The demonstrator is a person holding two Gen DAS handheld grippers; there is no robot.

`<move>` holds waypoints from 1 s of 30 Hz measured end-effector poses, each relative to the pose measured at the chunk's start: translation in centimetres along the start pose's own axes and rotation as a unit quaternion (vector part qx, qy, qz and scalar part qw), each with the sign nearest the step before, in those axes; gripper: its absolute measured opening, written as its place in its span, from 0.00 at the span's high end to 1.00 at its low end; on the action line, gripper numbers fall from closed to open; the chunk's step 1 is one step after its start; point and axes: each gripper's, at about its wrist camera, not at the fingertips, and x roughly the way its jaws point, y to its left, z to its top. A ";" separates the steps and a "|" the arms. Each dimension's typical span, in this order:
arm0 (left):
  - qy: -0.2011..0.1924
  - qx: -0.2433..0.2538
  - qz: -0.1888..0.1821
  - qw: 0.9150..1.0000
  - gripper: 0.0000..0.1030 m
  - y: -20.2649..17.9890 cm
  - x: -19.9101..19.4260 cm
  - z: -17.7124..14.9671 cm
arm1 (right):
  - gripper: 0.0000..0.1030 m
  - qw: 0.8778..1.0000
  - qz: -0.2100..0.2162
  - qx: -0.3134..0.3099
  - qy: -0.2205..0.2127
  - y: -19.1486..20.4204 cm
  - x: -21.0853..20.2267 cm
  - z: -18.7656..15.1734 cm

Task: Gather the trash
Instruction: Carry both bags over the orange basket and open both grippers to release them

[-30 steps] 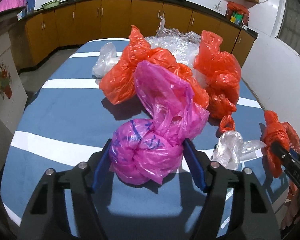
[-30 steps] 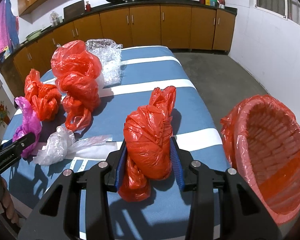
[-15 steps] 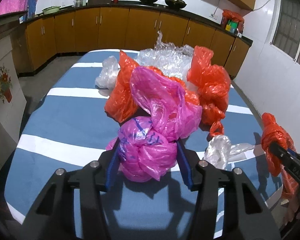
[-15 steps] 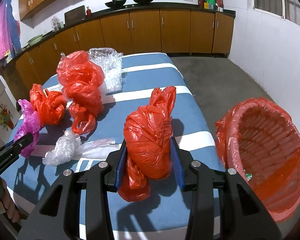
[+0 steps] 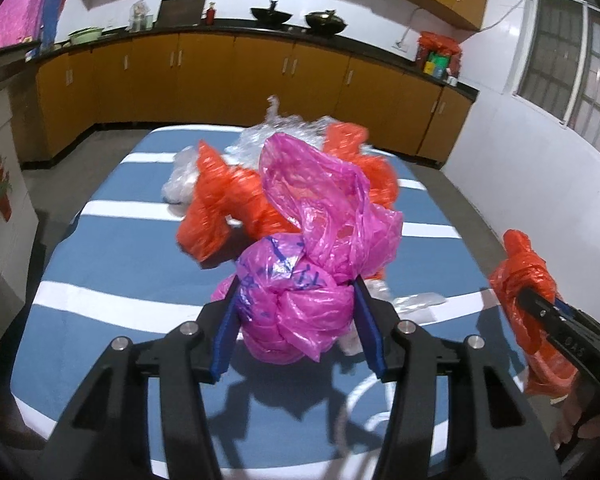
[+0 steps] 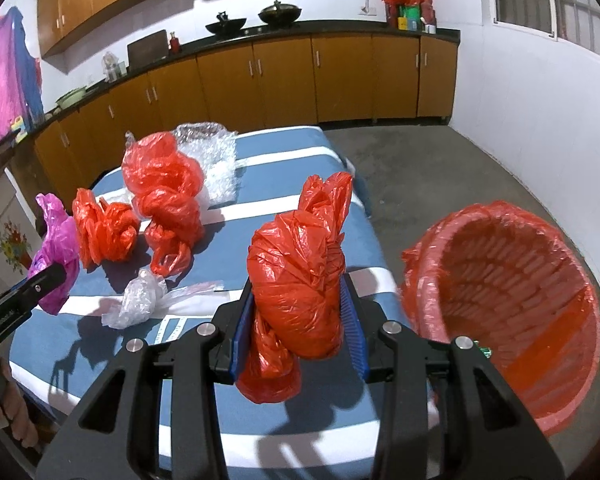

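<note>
My left gripper is shut on a knotted pink plastic bag and holds it above the blue striped table. My right gripper is shut on a knotted red plastic bag, lifted above the table's right part. That red bag also shows at the right edge of the left wrist view. A red basket lined with a red bag stands off the table's right edge, beside the right gripper. The pink bag shows at the left in the right wrist view.
On the table lie two more red bags, a crumpled clear bag and bubble wrap. Wooden cabinets line the back wall. Concrete floor lies right of the table.
My left gripper closed on the pink bag and lifted it off the table. My right gripper rose with the red bag, and the basket shifted left, nearer it.
</note>
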 end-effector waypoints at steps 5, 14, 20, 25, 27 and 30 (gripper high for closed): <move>-0.011 0.018 -0.025 0.999 0.50 -2.6 -0.7 0.6 | 0.60 1.000 -0.014 0.014 -0.016 -2.0 -1.9 0.0; -0.018 0.063 -0.071 0.995 0.50 -8.6 -0.6 1.3 | 0.60 0.996 -0.069 0.023 -0.059 -5.8 -5.6 -0.1; -0.019 0.095 -0.103 0.990 0.50 -12.9 0.0 1.2 | 0.60 0.990 -0.109 0.043 -0.077 -9.2 -7.3 -0.4; -0.012 0.125 -0.144 0.982 0.50 -17.6 0.6 0.8 | 0.60 0.986 -0.126 0.080 -0.078 -12.6 -8.3 -0.8; -0.010 0.136 -0.159 0.978 0.50 -19.3 0.9 0.6 | 0.60 0.983 -0.132 0.096 -0.079 -14.0 -8.6 -0.9; -0.004 0.151 -0.182 0.972 0.50 -21.8 1.4 0.3 | 0.60 0.980 -0.139 0.118 -0.079 -15.8 -8.9 -1.1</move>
